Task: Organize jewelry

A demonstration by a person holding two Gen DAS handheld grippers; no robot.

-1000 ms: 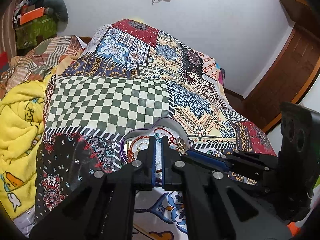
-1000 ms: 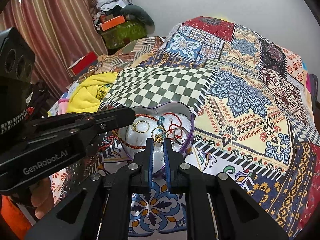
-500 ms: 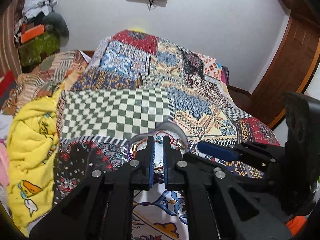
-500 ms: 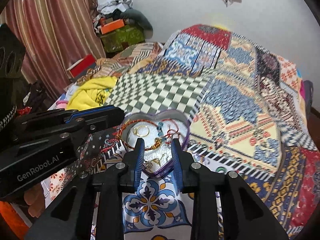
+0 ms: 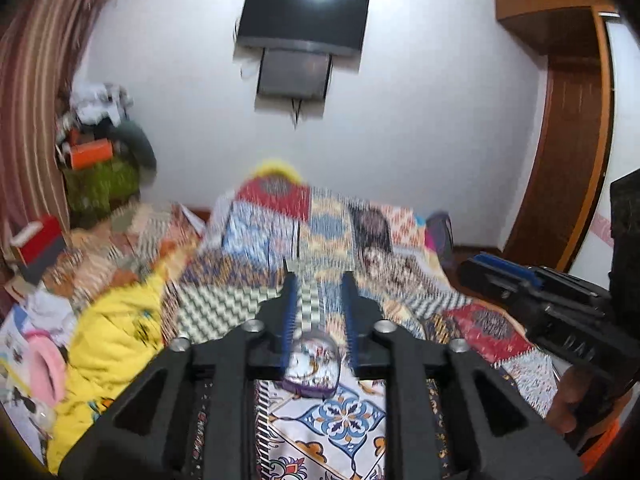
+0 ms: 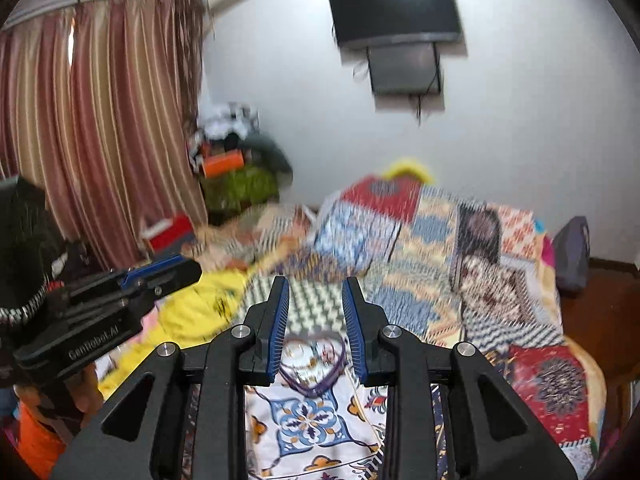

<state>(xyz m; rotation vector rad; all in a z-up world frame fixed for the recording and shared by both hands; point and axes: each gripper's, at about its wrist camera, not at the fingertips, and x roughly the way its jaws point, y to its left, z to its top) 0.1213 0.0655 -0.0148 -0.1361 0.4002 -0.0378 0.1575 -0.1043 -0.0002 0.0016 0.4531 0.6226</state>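
One heart-shaped tin [image 6: 316,360] with jewelry inside lies on the patchwork bed [image 6: 440,248]. Two grippers hover above it: the left gripper [image 5: 319,304] and the right gripper [image 6: 316,308], both with jaws wide and holding nothing. One yellow blanket [image 5: 116,344] lies left of it

Overhead room light is glaring off the top edge of the wall television [image 5: 303,16] and washing the white wall [image 6: 520,100] bright. Motion blur is smearing the patchwork bedspread [image 5: 320,240] and curtains [image 6: 100,120], and fisheye bending is darkening both views' corners.
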